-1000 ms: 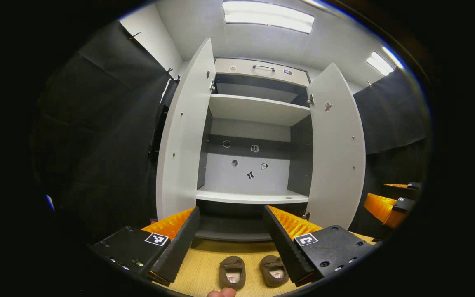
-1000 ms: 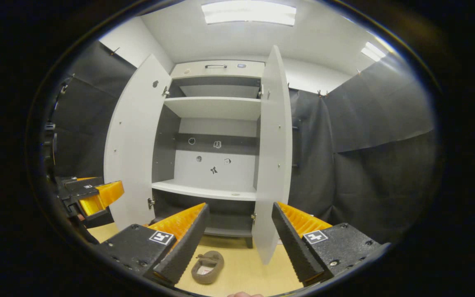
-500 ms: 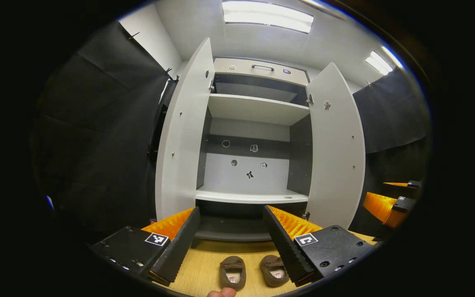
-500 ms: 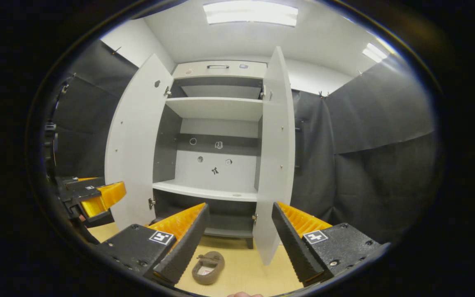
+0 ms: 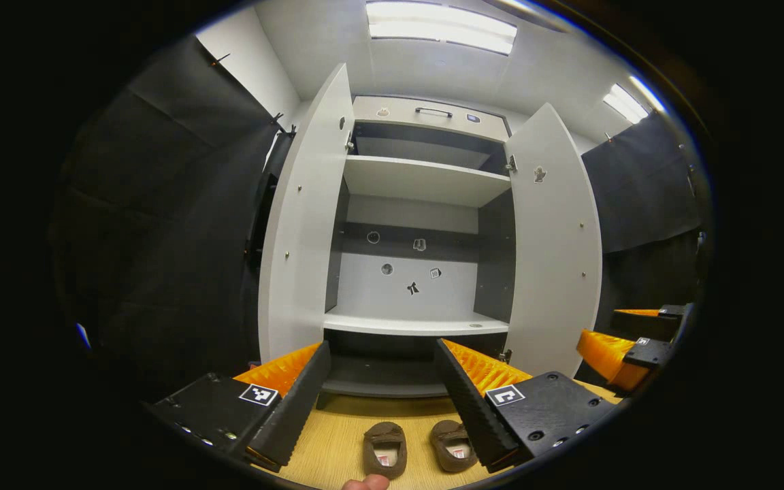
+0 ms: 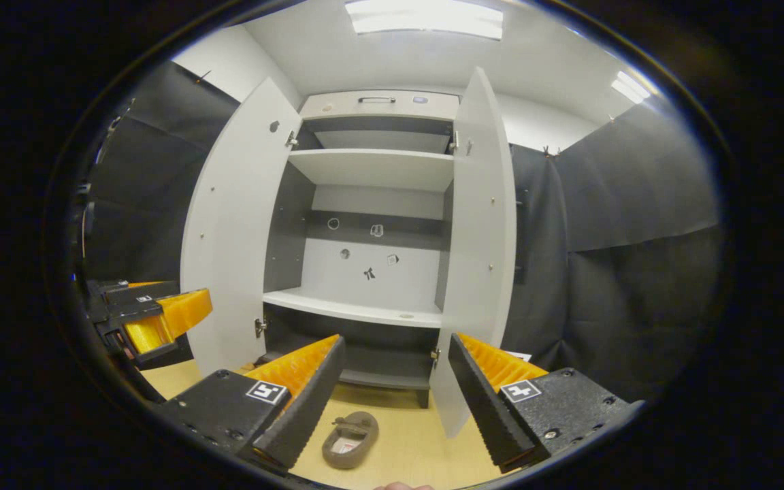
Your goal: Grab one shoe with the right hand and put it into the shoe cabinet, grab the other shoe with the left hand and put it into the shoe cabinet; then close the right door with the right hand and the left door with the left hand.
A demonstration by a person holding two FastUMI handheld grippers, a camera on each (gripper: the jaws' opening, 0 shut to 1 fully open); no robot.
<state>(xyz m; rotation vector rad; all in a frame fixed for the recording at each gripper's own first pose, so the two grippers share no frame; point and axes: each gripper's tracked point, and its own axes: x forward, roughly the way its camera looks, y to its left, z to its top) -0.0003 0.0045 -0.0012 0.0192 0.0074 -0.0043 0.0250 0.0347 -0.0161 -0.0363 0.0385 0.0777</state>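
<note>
Two brown slippers lie side by side on the wooden floor before the shoe cabinet (image 5: 419,325): the left shoe (image 5: 385,449) and the right shoe (image 5: 453,446). My left gripper (image 5: 382,391) hangs open above them, nothing between its fingers. In the right gripper view one brown shoe (image 6: 350,439) lies below my open right gripper (image 6: 395,388), and the cabinet (image 6: 358,309) stands with both doors wide. The left door (image 5: 303,224) and right door (image 5: 552,245) are swung out. The right gripper (image 5: 627,340) shows at the far right of the left gripper view, the left gripper (image 6: 154,320) at the left of the right gripper view.
The cabinet has an upper shelf (image 5: 419,180), a middle shelf (image 5: 412,325) and a dark bottom compartment (image 5: 378,378). Black cloth walls stand on both sides. A fingertip (image 5: 365,483) shows at the bottom edge. The right door's lower edge (image 6: 453,415) hangs close to my right gripper.
My right gripper has shifted a little, so the cabinet sits higher and farther right in its view. In the left gripper view the right gripper has dropped slightly. The left gripper has held still.
</note>
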